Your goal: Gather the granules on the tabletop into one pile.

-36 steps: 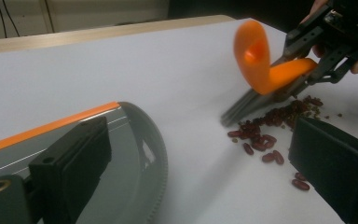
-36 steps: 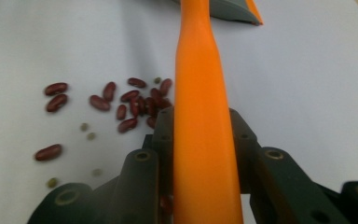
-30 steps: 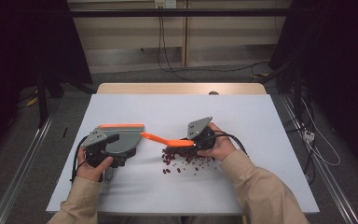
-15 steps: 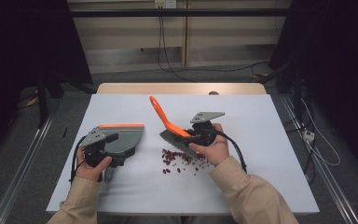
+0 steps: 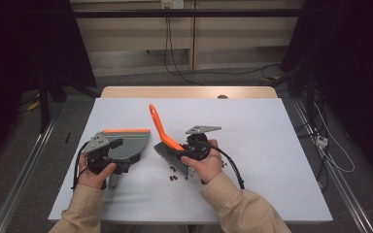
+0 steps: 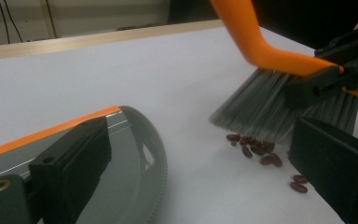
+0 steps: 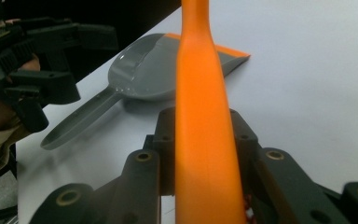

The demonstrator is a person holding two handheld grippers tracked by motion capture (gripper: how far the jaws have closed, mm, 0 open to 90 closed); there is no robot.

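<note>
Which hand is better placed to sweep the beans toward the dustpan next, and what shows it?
The right. The right gripper is clamped on the orange brush, whose bristles stand right over the beans. The left gripper holds the dustpan flat on the table beside them.

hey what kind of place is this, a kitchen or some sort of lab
Most likely a lab or recording room, not a kitchen: a bare white table ringed by dark curtains, loose cables along the wall, and hand-held grippers working a brush and dustpan.
</note>
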